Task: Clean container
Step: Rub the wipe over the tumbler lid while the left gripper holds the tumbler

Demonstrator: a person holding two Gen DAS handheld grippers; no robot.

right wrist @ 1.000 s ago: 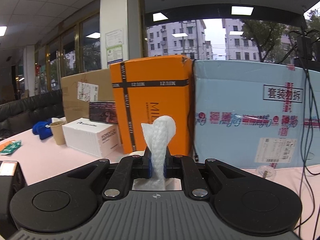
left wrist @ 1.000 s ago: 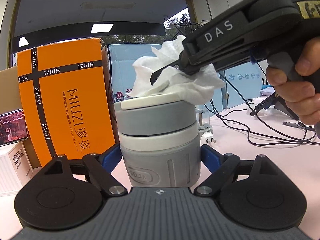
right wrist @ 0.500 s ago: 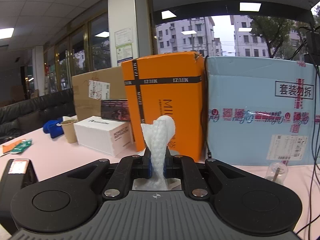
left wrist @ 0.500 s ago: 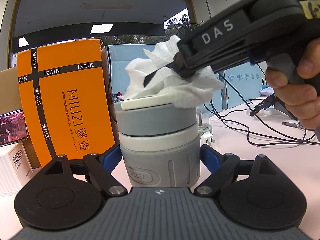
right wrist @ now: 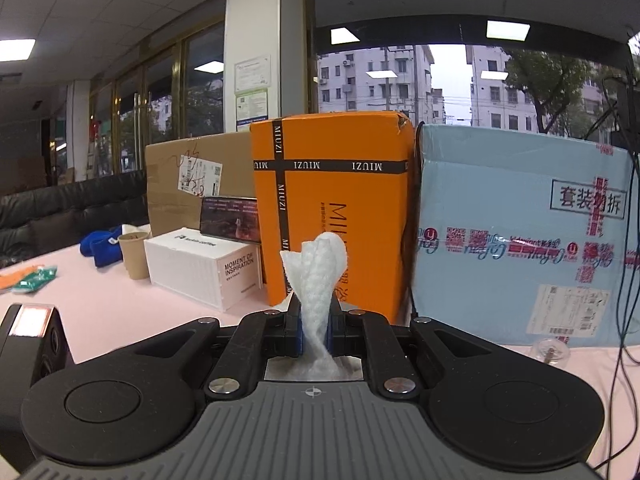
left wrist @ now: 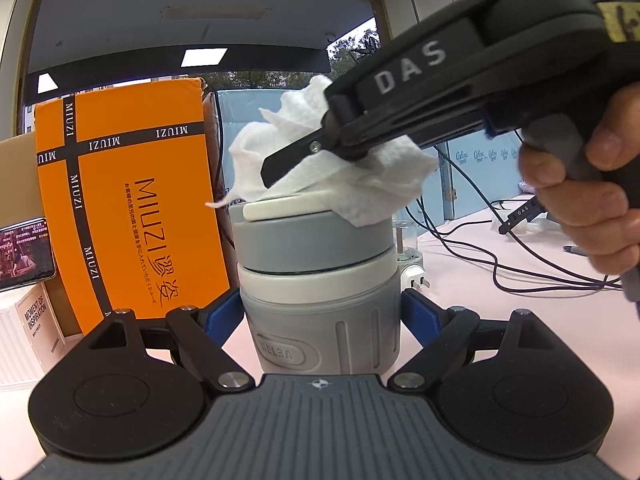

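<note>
Ribbed grey container (left wrist: 320, 300), cream bands, upright on pink tabletop (left wrist: 500, 320), just right of orange MIUZI box (left wrist: 128, 208) | clamped by left hand-held gripper (left wrist: 322, 316) | crumpled white paper towel (left wrist: 340, 176) on lid, pinched in right hand-held gripper (right wrist: 315, 328) | right view only: blue carton (right wrist: 520, 232), "MOMENT OF INSPIRATION" box (right wrist: 200, 272).

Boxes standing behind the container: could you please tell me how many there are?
4: a brown cardboard box, an orange box, a light-blue box, and a low white box in front; more may be hidden.
</note>
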